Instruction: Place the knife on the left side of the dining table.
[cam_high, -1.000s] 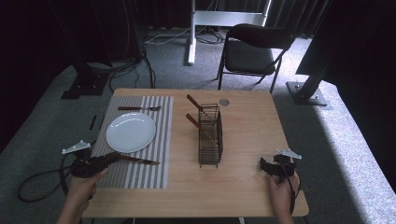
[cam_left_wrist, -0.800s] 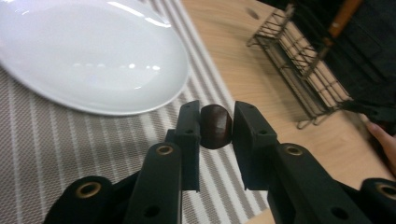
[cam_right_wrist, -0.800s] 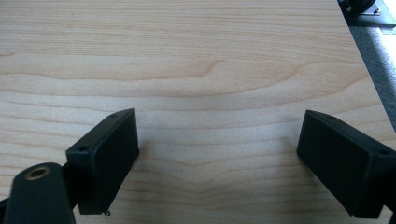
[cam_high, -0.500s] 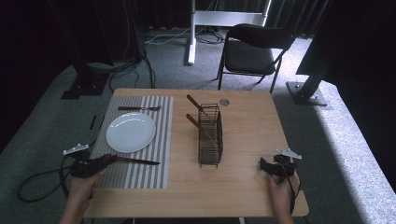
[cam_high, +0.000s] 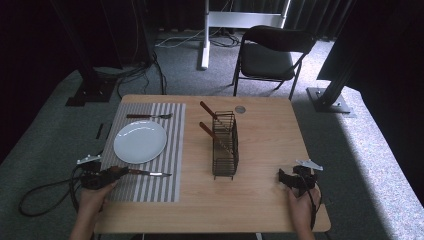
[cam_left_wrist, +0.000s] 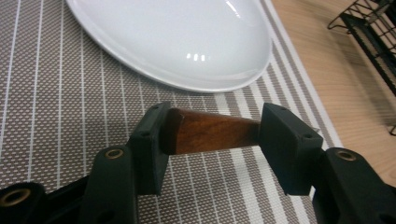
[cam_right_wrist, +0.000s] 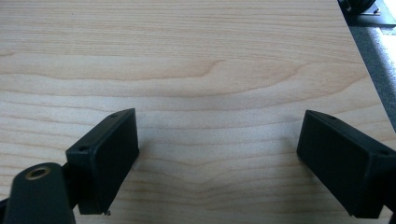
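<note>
I count one plate (cam_high: 140, 141), one fork (cam_high: 149, 116) behind it, one knife (cam_high: 147, 173) before it, two wooden-handled utensils (cam_high: 209, 111) in one rack (cam_high: 225, 145).

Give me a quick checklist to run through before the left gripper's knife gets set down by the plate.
1. Grip on the knife: the left gripper has its jaws on both sides of the wooden handle. Ok.
2. Knife level: it lies roughly flat over the striped placemat, blade toward the wire basket. Ok.
3. Room beside the plate: bare mat shows between the plate's rim and the knife. Ok.
4. Knife resting on the mat or just above it: cannot tell.
5. Right gripper out of the way: open over bare wooden table, far from the mat. Ok.
</note>
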